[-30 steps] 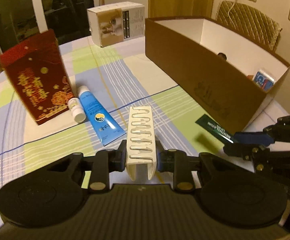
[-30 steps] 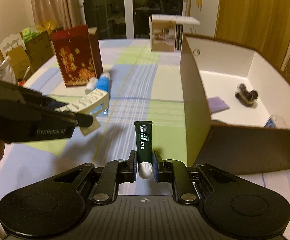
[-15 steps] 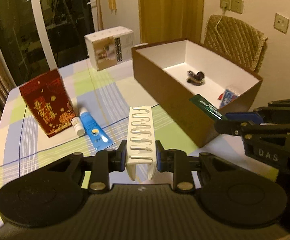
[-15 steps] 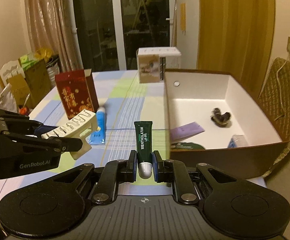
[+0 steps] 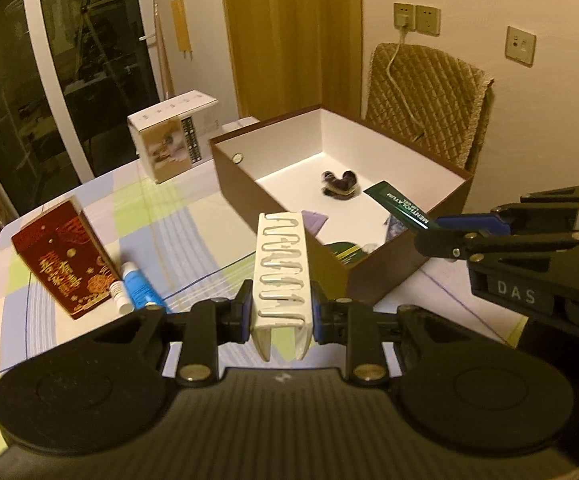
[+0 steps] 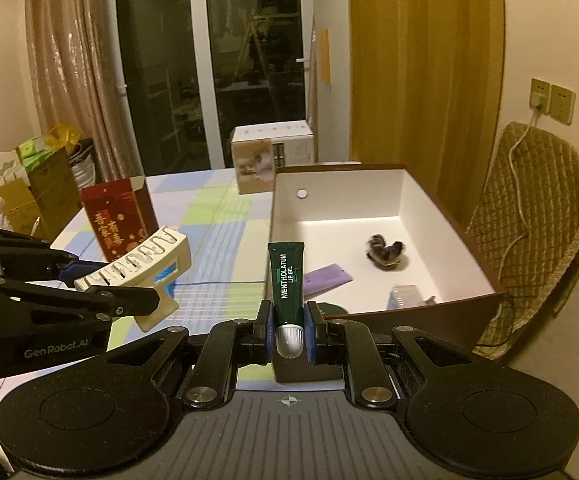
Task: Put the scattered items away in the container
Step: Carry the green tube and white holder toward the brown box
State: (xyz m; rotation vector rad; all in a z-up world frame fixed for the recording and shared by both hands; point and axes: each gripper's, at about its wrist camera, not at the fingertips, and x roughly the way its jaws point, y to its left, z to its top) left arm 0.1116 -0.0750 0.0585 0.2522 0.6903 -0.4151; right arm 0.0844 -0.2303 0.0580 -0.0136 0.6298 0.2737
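Observation:
My left gripper (image 5: 282,314) is shut on a white slotted plastic holder (image 5: 283,264) and holds it in the air beside the near left corner of the brown box (image 5: 281,200). My right gripper (image 6: 287,330) is shut on a dark green lip gel tube (image 6: 286,276), raised over the box's near wall (image 6: 409,314). The tube also shows in the left wrist view (image 5: 399,204), and the holder in the right wrist view (image 6: 137,262). Inside the box lie a dark small object (image 6: 385,250), a purple card (image 6: 327,278) and a small bluish packet (image 6: 403,296).
On the checked tablecloth (image 5: 177,232) stand a red gift box (image 5: 63,264) and a white carton (image 5: 171,140). A blue tube (image 5: 137,288) lies by the red box. A quilted chair (image 5: 429,96) stands behind the brown box. Bags (image 6: 29,184) sit left of the table.
Both grippers have risen and moved toward the brown box with their items held. The box's inside now shows more fully from above.

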